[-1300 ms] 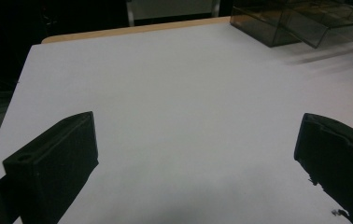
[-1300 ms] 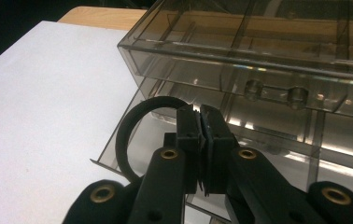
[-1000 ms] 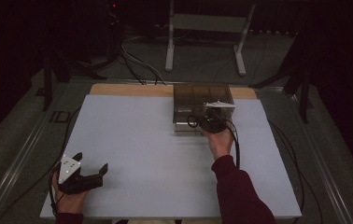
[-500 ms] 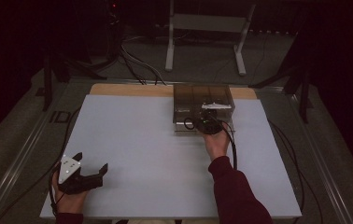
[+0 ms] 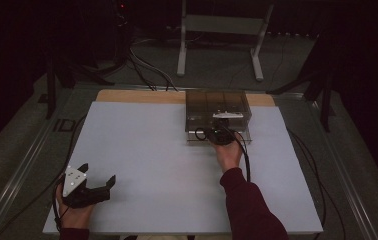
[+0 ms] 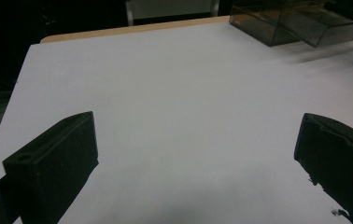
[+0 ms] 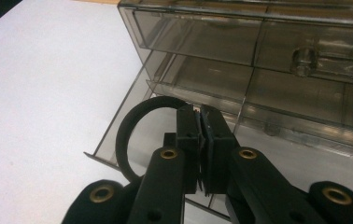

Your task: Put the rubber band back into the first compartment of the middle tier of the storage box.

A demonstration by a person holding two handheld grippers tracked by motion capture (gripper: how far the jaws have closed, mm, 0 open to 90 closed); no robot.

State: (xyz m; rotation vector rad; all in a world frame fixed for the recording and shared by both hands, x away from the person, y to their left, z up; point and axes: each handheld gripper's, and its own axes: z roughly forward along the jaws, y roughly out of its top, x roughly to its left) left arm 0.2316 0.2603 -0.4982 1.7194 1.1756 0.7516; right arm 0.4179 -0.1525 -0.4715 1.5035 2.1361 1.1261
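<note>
Maroon sleeve (image 5: 247, 205), black grippers with brass-ringed screw holes, trailing black cables.

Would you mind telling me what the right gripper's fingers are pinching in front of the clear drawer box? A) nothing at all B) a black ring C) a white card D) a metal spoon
B: in the right gripper view the right gripper has its fingers pressed together on a black ring, which curves out to their left before the open lowest drawer of the clear drawer box.
</note>
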